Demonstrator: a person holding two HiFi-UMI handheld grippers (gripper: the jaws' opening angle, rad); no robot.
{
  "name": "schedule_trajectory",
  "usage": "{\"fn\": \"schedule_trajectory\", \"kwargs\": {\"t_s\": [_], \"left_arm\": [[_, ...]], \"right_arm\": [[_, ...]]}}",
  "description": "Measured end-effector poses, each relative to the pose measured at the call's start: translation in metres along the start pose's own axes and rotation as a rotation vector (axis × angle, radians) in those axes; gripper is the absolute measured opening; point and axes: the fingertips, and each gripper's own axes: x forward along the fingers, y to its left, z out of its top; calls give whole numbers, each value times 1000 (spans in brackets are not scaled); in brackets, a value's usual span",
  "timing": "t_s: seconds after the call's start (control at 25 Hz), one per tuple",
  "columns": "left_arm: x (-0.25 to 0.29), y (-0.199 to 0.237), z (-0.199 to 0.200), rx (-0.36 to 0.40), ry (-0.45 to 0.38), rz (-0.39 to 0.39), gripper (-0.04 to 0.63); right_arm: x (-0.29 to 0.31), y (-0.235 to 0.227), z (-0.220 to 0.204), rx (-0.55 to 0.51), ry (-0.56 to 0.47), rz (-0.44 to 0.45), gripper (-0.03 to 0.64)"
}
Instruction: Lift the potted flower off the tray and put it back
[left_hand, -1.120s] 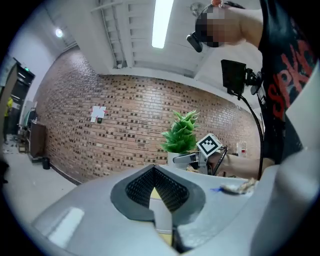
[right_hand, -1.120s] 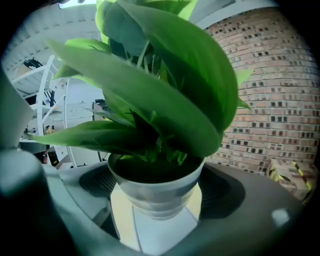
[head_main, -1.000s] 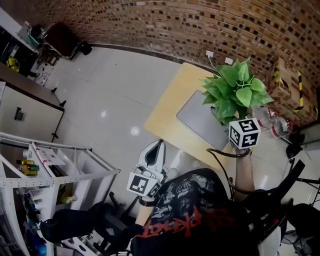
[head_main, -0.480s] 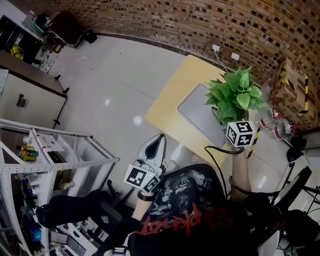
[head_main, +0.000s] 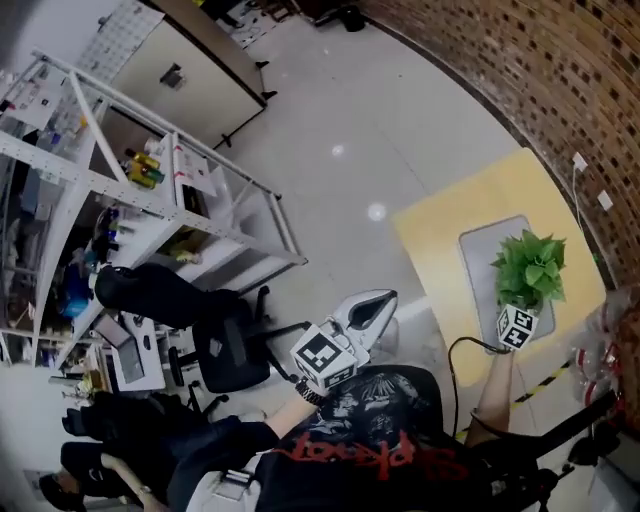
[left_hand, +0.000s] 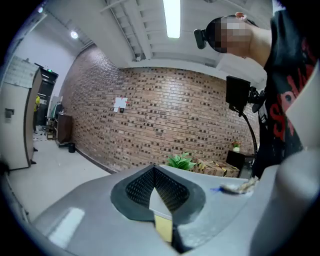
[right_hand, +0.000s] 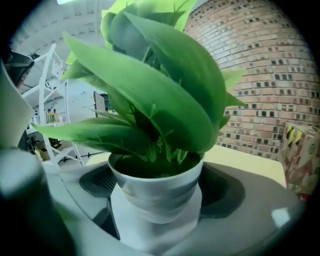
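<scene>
The potted flower (right_hand: 156, 186) is a white pot with broad green leaves, and it fills the right gripper view. It sits between my right gripper's jaws, whose dark pads press on both its sides. From the head view the flower (head_main: 528, 268) stands over the near end of the grey tray (head_main: 482, 252), with my right gripper (head_main: 520, 312) right behind it. Whether the pot rests on the tray is hidden. My left gripper (head_main: 375, 300) hangs in front of my chest, left of the table, with its jaws together and holding nothing.
The tray lies on a yellow table (head_main: 440, 240) beside the brick wall (head_main: 520, 60). A white shelving rack (head_main: 150, 170) and a black office chair (head_main: 215, 340) stand to the left. Cardboard boxes (left_hand: 216, 168) sit by the wall.
My right gripper has come down with the flower, from well above the table to just over the tray. The head view has swung left. My left gripper has sunk a little.
</scene>
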Motion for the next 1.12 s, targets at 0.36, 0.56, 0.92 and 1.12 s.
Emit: {"fn": "schedule_trajectory", "kwargs": {"t_s": [0.36,0.56,0.92,1.12], "left_arm": [[-39,0,-15,-8,8,71,3],[-57,-5,-23,-6,-23,-20,3],[-131,-42,-29,-57,-118,-203,3],[-158,-53,-68,-118,-76,-354,3]], "right_arm": [[32,7,-8,10,39,8,514],[9,22,-33,114,99,-13,566],[-221,125,-18,384,-87,-93,9],[-294,240,23,209,-151,20,0]]}}
